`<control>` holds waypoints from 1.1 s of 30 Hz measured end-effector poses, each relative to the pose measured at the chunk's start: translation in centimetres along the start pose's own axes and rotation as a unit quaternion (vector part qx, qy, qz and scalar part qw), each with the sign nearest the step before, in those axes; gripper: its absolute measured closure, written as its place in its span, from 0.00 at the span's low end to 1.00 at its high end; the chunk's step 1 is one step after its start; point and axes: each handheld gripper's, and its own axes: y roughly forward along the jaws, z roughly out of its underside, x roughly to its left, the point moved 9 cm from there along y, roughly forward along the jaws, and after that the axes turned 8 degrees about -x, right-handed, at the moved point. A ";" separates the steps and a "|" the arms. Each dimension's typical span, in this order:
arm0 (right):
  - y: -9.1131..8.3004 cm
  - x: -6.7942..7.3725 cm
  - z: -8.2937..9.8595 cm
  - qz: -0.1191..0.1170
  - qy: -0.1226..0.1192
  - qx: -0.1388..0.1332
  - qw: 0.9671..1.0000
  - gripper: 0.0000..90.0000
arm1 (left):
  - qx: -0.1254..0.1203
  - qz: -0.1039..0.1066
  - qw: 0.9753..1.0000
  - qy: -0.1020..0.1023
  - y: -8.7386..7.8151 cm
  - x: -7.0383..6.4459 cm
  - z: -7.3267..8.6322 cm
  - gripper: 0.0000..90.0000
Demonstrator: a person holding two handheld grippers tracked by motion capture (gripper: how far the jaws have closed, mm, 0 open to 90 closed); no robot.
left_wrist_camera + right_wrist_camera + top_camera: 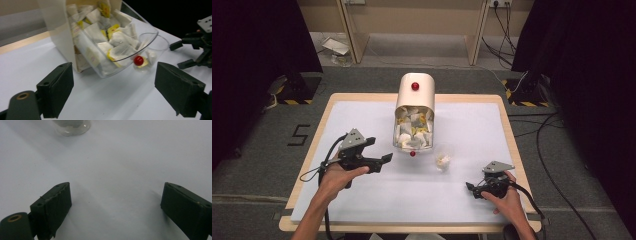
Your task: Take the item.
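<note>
Teabags (117,40) crowded the tilted dispenser (414,97); both our tongs (113,87) (116,207) gaped empty, so a clumsy grab risked spilling them.

**A rigged recording lab, not a home**

Looks like a lab or test studio. Black curtains (257,40) hang at far left & right, closing off the work area. The table (507,130) has a plain white mat on a wood top, standing on grey carpet (257,165). Hazard-striped stand bases (294,90) sit at both far corners (yellow/black tape). Cables (552,165) trail over the floor at right, w/ a wall socket at far right. A "5" is taped on the carpet (298,134) at left.
</note>
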 end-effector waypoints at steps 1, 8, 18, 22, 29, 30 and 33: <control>0.0 0.0 0.0 0.000 0.000 0.000 1.000 0.11 | 0.000 -0.003 1.000 -0.001 -0.1 0.3 0.1 0.17; 0.0 0.0 0.0 0.000 0.000 0.000 1.000 0.11 | 0.009 -0.031 0.999 -0.008 -0.6 2.0 2.1 0.17; 0.0 0.0 0.0 0.000 0.000 0.000 1.000 0.11 | 0.015 -0.046 0.999 -0.022 -1.2 2.9 5.1 0.17; 0.0 0.0 0.0 0.000 0.000 0.000 1.000 0.11 | 0.023 -0.049 0.998 -0.024 -1.6 3.1 6.6 0.17; 0.0 0.0 0.0 0.000 -0.001 0.000 1.000 0.11 | 0.026 -0.058 0.998 -0.031 -2.4 3.3 8.5 0.17; 0.0 0.0 0.0 0.000 0.000 0.000 1.000 0.11 | 0.029 -0.059 0.997 -0.036 -2.5 3.4 9.0 0.17; 0.0 0.0 0.0 0.000 0.000 0.000 1.000 0.11 | 0.035 -0.065 0.996 -0.047 -2.6 3.6 10.2 0.17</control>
